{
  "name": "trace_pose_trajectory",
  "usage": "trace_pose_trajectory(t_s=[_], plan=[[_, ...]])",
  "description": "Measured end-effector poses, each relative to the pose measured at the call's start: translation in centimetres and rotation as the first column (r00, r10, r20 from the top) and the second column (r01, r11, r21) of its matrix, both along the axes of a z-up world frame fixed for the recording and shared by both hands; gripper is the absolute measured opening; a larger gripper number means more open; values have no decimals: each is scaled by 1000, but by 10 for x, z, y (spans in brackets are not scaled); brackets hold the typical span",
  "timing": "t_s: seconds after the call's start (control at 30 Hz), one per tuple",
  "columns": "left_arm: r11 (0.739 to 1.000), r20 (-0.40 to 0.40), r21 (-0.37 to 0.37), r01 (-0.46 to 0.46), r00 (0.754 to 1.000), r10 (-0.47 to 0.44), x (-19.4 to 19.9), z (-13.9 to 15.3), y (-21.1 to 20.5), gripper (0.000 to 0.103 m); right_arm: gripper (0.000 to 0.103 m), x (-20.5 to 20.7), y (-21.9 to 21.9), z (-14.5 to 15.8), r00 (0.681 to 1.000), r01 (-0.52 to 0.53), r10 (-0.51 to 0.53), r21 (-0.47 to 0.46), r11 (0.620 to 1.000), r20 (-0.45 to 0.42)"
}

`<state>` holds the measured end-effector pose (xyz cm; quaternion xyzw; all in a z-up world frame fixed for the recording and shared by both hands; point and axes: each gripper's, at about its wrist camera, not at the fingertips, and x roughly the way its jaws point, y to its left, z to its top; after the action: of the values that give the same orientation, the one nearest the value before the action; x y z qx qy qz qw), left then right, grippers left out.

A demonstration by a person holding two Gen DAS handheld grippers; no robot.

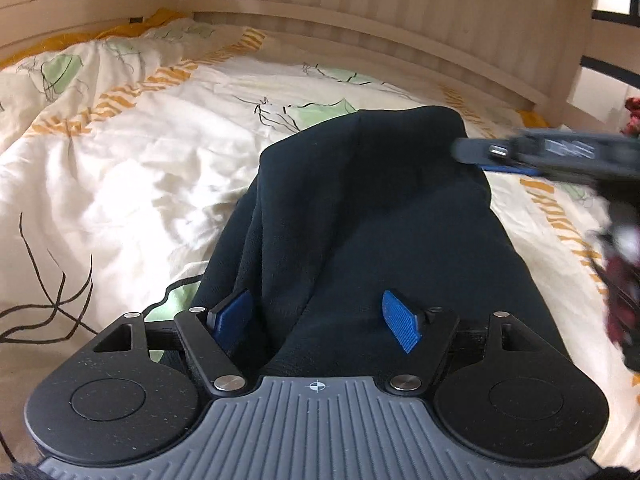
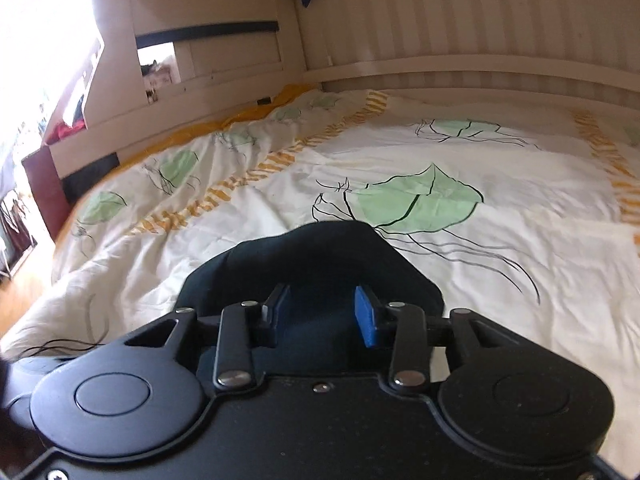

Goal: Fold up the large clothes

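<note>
Left wrist view: dark garment [image 1: 372,216] lies lengthwise on the patterned duvet [image 1: 120,152], reaching toward the slatted wall [image 1: 400,12].
Left gripper [image 1: 320,320]: jaws wide apart over the garment's near end, gripping nothing.
Right wrist view: garment's end [image 2: 320,264] on the duvet's near part.
Right gripper [image 2: 322,312]: jaws part-open, cloth between; grip unclear.

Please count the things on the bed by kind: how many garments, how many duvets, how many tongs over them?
Dark garment: 1
Jellyfish-print duvet: 1
Tongs: 2, the left tongs and the right tongs
Total: 4
</note>
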<state>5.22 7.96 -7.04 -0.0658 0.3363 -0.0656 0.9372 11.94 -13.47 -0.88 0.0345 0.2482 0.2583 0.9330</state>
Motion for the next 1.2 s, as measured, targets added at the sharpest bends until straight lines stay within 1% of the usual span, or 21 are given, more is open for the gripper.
trace_pose_trajectory(t_s=[0.13,0.27,0.33,0.4,0.47,0.53,0.63,0.7,0.77,0.83,0.87,0.93,1.03,1.07,1.1,1.2], plan=[[1000,-1,-17,-3,1000,3,1,0,1,73,46,36,24,-11,999,15,-18,-55,998,-49],[999,-11,-35,-7,1000,6,5,0,3,74,48,60,46,-29,990,-8,-6,-98,995,-142],[999,-14,-34,-9,1000,9,6,-1,3,75,53,65,60,-40,984,-32,3,-163,986,-177],[1000,-15,-29,-10,1000,10,7,-2,2,77,56,66,69,-48,983,-53,13,-214,975,-181],[999,-16,-31,-10,1000,9,8,-2,1,79,57,67,72,-50,982,-60,16,-226,972,-189],[999,-19,-39,-3,1000,2,9,-1,1,85,58,65,72,-52,982,-62,18,-231,971,-189],[999,-28,-49,11,1000,-12,11,1,1,91,60,64,69,-51,985,-59,22,-216,975,-173],[999,-38,-53,15,999,-17,11,3,0,92,62,61,66,-49,988,-58,28,-192,980,-153],[999,-43,-46,10,999,-12,11,7,0,93,70,56,59,-46,990,-62,42,-148,987,-131],[1000,-49,-30,-7,999,5,10,13,0,93,85,50,55,-41,994,-66,54,-113,991,-100],[1000,-49,-17,-19,999,18,9,16,0,93,87,46,53,-38,995,-62,53,-109,992,-81],[999,-34,4,-34,999,34,7,23,4,94,95,38,49,-31,998,-48,43,-97,994,-50],[998,0,28,-63,998,63,1,35,10,96,100,24,37,-20,1000,-4,4,-14,1000,-22],[997,11,38,-73,997,73,-1,39,11,98,101,20,32,-15,1000,13,-13,12,1000,-12],[995,23,49,-84,996,82,-3,44,13,103,103,15,28,-11,1000,30,-30,28,999,-1],[990,50,85,-109,993,105,-7,57,14,103,103,-3,13,3,994,100,-102,64,993,32]])
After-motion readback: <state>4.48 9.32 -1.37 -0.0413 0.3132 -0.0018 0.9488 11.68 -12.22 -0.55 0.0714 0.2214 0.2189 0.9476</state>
